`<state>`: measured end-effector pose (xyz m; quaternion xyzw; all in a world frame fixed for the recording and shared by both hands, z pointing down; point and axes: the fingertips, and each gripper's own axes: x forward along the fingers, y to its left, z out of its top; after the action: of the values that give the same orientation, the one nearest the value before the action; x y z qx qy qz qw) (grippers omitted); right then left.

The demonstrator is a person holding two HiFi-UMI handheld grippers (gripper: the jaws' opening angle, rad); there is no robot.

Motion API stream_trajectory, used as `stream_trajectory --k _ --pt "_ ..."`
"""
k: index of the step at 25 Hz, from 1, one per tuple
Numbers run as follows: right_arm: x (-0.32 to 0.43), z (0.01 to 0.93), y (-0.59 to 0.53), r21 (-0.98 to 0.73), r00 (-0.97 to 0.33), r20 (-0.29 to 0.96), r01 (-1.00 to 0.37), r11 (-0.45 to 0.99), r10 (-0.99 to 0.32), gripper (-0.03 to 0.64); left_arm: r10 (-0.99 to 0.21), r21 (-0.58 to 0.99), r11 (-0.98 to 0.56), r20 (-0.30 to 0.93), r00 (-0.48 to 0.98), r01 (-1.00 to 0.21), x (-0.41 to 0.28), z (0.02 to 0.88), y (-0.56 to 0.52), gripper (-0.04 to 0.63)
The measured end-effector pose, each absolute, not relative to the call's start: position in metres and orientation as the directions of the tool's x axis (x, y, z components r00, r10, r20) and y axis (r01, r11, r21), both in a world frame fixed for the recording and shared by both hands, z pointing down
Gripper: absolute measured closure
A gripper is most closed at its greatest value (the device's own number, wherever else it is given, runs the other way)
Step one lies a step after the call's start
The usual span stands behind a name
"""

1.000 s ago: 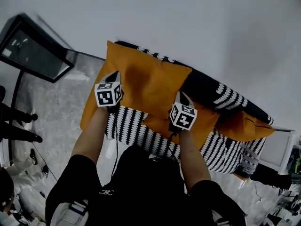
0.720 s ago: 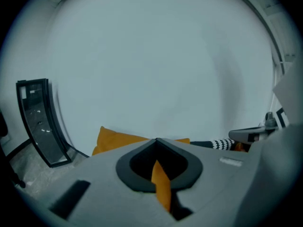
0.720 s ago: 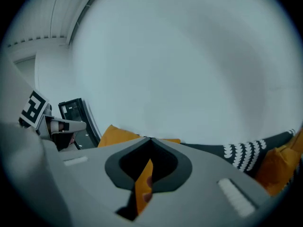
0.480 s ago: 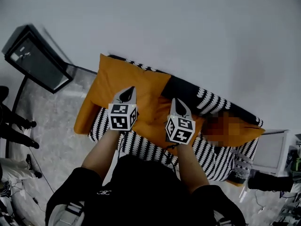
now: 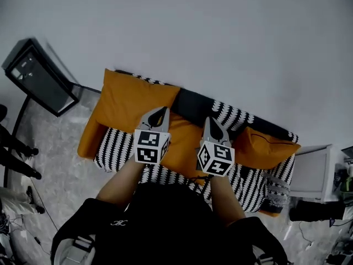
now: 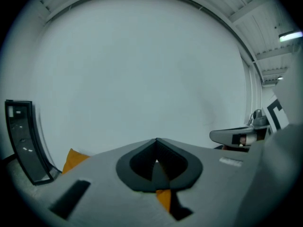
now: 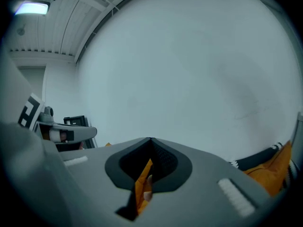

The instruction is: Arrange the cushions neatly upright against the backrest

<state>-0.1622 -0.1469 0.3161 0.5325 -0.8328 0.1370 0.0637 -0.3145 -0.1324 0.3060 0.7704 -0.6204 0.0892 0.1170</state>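
In the head view a black-and-white patterned sofa (image 5: pixel 118 153) stands against the white wall. One orange cushion (image 5: pixel 132 99) stands upright against the backrest at the left. A second orange cushion (image 5: pixel 182 142) lies in the middle and a third (image 5: pixel 266 147) leans at the right end. My left gripper (image 5: pixel 159 111) and right gripper (image 5: pixel 212 121) hover side by side over the middle cushion, both shut and pointing at the wall. In the gripper views the left gripper (image 6: pixel 156 141) and right gripper (image 7: pixel 150 139) have closed tips, with only orange showing through the gap behind them.
A black-framed panel (image 5: pixel 38 76) stands on the floor left of the sofa. A white side table (image 5: pixel 311 173) sits at its right end, with dark gear and cables beside it. A person's legs (image 5: pixel 11 148) show at the left edge.
Both grippers have drawn back and up from the large orange cushion, which now stands upright at the left. The view has pulled away, showing the whole sofa.
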Motion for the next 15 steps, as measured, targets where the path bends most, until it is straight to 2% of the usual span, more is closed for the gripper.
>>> stream_trajectory --k 11,15 --pt "-0.113 0.315 -0.131 -0.156 -0.428 0.243 -0.903 0.401 -0.871 0.611 -0.941 0.058 -0.222 0.249 0.229 -0.973 -0.256 0.295 -0.122 0.588" --pt "-0.107 0.319 -0.127 -0.165 -0.436 0.246 -0.899 0.406 -0.866 0.611 -0.939 0.003 -0.237 0.255 0.230 -0.972 -0.244 0.300 -0.116 0.588"
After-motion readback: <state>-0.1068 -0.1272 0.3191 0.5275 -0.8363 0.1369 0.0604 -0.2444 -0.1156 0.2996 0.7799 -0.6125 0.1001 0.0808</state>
